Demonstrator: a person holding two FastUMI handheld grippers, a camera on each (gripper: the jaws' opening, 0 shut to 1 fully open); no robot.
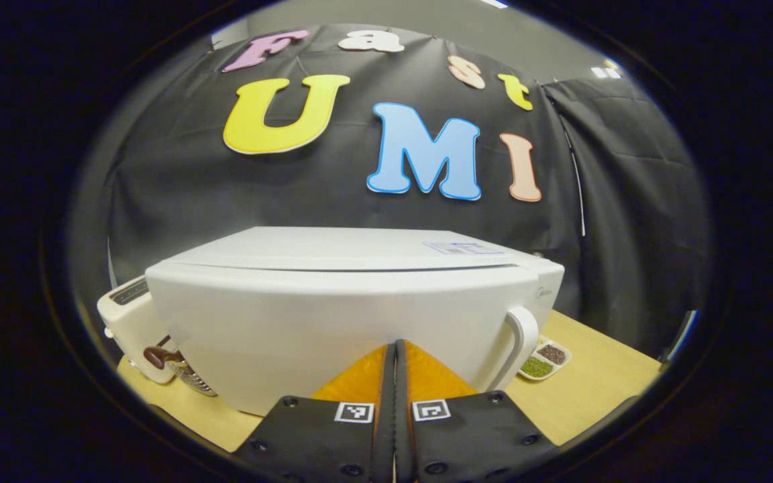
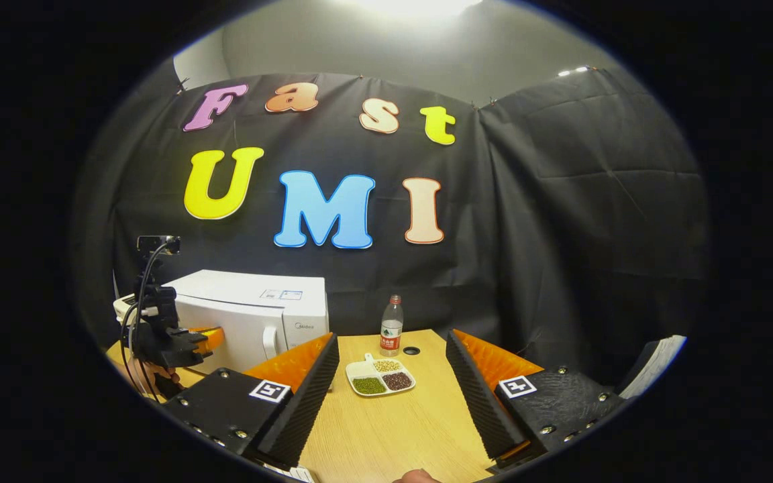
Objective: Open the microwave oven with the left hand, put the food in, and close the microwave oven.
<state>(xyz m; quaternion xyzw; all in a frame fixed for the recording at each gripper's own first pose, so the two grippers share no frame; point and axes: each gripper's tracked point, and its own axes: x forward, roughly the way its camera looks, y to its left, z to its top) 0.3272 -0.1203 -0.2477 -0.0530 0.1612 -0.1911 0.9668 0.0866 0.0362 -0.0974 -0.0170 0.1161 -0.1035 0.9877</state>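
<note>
Black cloth hangs behind your wooden bench [image 2: 400, 429], where the white microwave [image 1: 353, 315] stands at the left with its door closed. In the left gripper view your left gripper [image 1: 396, 376] is clenched with nothing between its fingers, held right in front of the door, left of the white door handle [image 1: 519, 342]. A toaster [image 1: 130, 315] sits beside the microwave on its far left side. In the right gripper view you can see that left gripper [image 2: 188, 339] just before the microwave door, with a hand [image 2: 151, 372] under it. Your right gripper [image 2: 390, 396] is released, its fingers spread wide above the bench. Between them, farther off, lies the divided food plate [image 2: 380, 378] of beans and grains, to the right of the microwave. A water bottle [image 2: 392, 327] stands upright just behind the plate.
</note>
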